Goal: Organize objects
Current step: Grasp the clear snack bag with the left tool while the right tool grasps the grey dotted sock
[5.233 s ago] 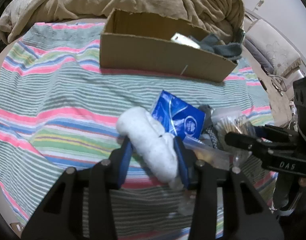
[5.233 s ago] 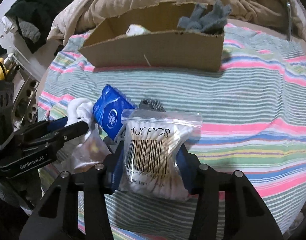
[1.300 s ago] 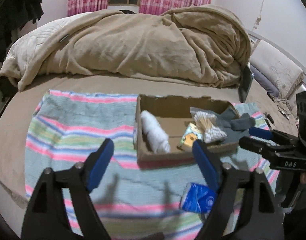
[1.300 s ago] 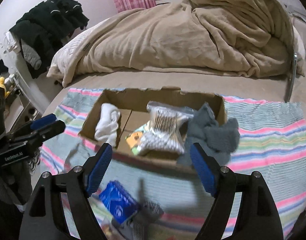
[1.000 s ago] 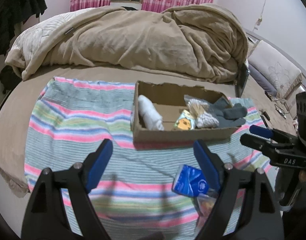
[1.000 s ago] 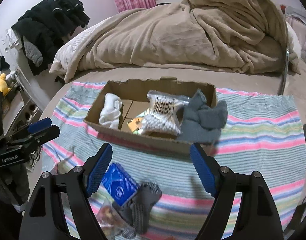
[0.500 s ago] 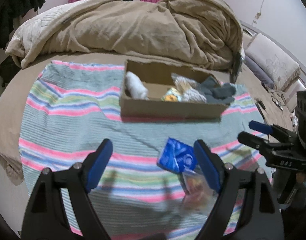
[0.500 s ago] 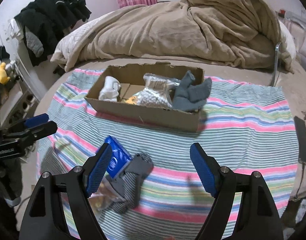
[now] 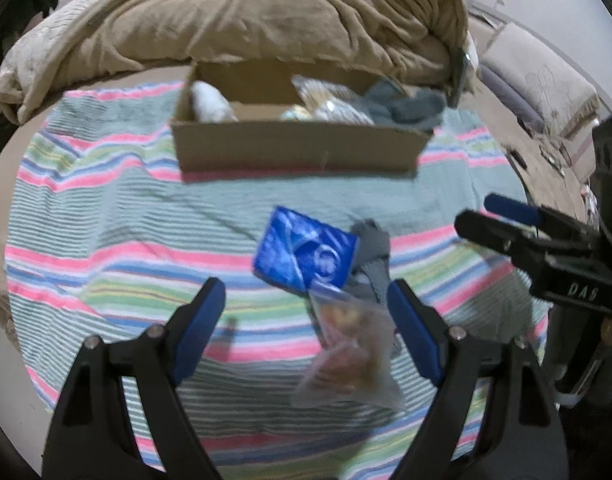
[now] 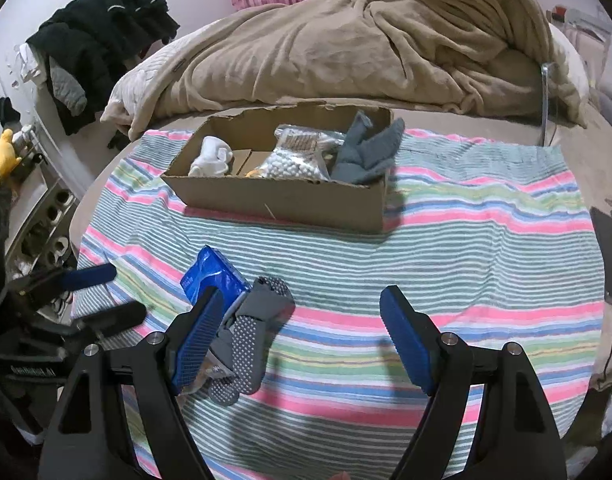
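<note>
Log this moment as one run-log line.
left hand-held gripper: open, empty | right hand-held gripper: open, empty | cardboard box: holds white roll, swab bag, grey cloth | on striped towel: blue packet, grey gloves, snack bag

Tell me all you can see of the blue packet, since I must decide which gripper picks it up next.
The blue packet is a flat, glossy, soft-looking pouch with white markings and a round emblem, too blurred to read. It lies on the striped towel, in front of the cardboard box and apart from it. A grey dotted glove lies against its right edge, and a clear bag overlaps its near corner. Neither open gripper touches it; it lies just ahead of the left gripper.
</note>
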Demonstrator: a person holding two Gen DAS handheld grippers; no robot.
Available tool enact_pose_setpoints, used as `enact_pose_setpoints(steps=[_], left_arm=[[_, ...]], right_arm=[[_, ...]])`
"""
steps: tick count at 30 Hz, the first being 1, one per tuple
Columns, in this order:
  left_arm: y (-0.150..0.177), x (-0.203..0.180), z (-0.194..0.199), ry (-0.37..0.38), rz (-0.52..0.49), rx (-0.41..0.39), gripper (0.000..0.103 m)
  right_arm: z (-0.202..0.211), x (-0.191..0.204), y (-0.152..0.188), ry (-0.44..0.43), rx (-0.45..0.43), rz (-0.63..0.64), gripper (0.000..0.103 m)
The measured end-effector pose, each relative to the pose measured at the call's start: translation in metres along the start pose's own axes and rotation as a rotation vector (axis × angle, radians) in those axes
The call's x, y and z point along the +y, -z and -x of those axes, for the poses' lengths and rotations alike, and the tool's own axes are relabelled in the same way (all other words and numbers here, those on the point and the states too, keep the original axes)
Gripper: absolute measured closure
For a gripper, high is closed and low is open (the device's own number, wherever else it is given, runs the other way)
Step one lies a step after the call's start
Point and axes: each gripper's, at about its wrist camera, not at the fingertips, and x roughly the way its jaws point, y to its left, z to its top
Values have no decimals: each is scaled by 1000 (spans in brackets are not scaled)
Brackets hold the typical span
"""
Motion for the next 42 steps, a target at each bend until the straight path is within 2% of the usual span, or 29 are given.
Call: enact_pose_setpoints(steps=[4, 9, 11, 13, 14, 19, 26, 29, 35, 37, 42], left_arm=[[8, -16, -12, 10, -39, 41, 19], [22, -32, -32, -23, -92, 99, 20], [27, -36, -38, -16, -107, 118, 28], [30, -35, -43, -1, -107, 136, 47], [31, -33, -45, 10, -100, 141, 47], [32, -24, -40, 52, -78, 116, 55], [28, -4, -23, 55, -50, 71, 55], [26, 13, -13, 52, -24, 45, 55], [23, 36, -6, 65, 22, 17, 55], [22, 39, -5, 67, 29, 7, 55], [15, 46, 1, 71, 50, -24, 55]], right_arm=[[1, -8, 6, -8, 2, -15, 20], [0, -17, 13, -10, 8, -37, 20], [-2, -18, 14, -8, 16, -41, 20], [-4, -19, 14, -10, 21, -44, 20], [-6, -20, 13, -11, 23, -46, 20], [-20, -14, 13, -32, 53, -50, 20], [-49, 8, 13, -54, 125, -23, 20], [-66, 14, 14, -89, 174, -37, 21], [-89, 24, 17, -102, 244, -37, 39], [-90, 26, 16, -163, 256, -46, 69], [-84, 35, 15, -151, 250, -9, 77]])
